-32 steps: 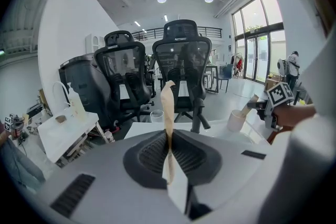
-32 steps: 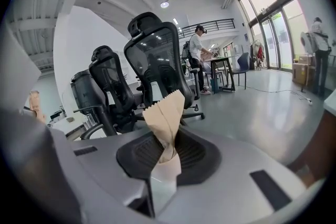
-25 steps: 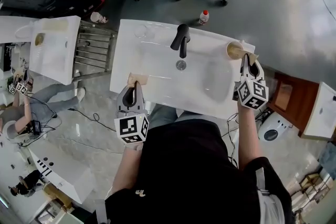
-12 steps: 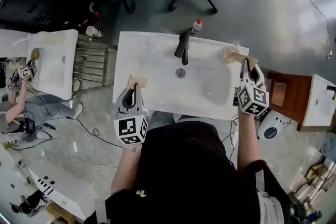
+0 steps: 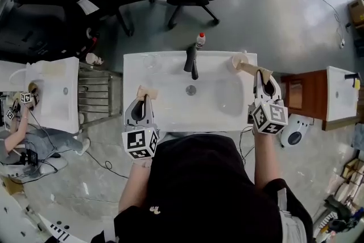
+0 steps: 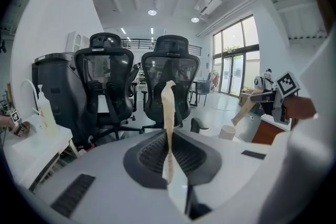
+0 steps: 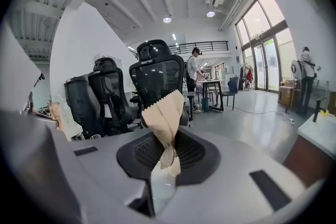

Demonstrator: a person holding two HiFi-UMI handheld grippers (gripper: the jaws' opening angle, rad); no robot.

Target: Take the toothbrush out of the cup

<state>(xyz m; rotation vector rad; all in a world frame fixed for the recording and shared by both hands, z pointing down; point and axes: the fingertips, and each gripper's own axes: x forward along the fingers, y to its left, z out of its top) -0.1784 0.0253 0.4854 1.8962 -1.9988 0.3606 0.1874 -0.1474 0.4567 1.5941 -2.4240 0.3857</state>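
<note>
Now both tongs are pinched nearly shut. The right tongs (image 5: 263, 75) clamp the paper-wrapped toothbrush (image 5: 249, 68), its far end at the rim of the cup (image 5: 236, 58) on the counter (image 5: 165, 77). The left tongs (image 5: 144, 98) nip a thin beige packet (image 5: 148, 90).

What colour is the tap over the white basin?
The tap is black, clearest in the head view.
</note>
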